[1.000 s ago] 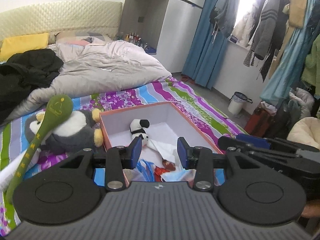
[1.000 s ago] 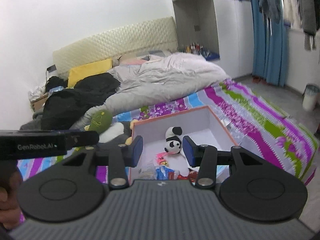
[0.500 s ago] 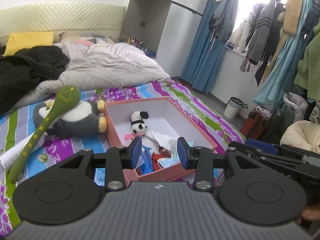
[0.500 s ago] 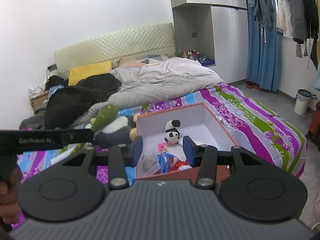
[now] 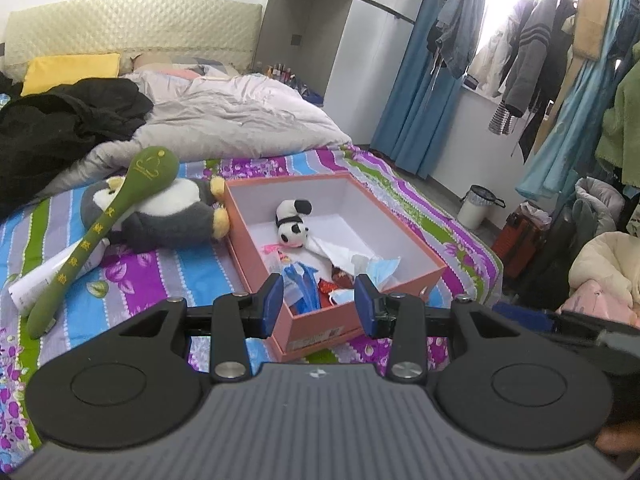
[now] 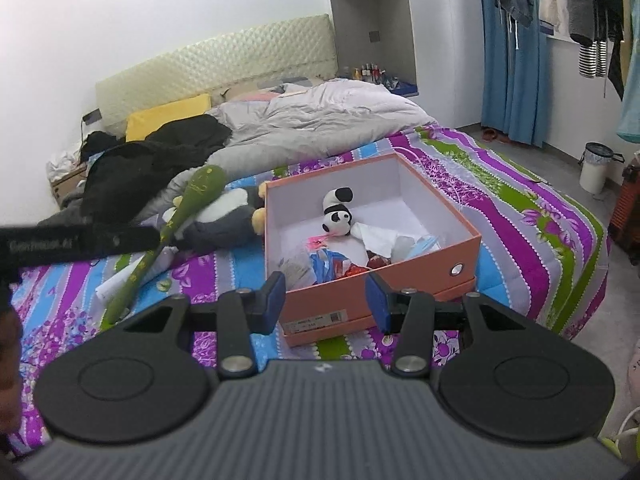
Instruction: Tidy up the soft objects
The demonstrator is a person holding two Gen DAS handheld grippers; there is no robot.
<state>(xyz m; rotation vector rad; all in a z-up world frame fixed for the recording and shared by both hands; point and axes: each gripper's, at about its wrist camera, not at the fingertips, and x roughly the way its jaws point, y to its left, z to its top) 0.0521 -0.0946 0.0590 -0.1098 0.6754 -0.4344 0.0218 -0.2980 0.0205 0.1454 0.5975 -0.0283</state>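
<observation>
Tilting down toward the box [image 5: 362, 312], left gripper [image 5: 319, 305] and right gripper [image 6: 326, 300] fingers spread, empty

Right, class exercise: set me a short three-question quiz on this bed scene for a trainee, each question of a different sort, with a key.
1. True or false: the panda toy lies inside the orange box.
2. Multiple choice: the green plush spoon rests on
A. the yellow pillow
B. the grey penguin plush
C. the floor
3. Fill in: neither the left gripper nor the right gripper holds anything; both are ____.

Key:
1. True.
2. B; its bowl end lies across the penguin plush, its handle runs down onto the striped bedspread.
3. Open.
</observation>
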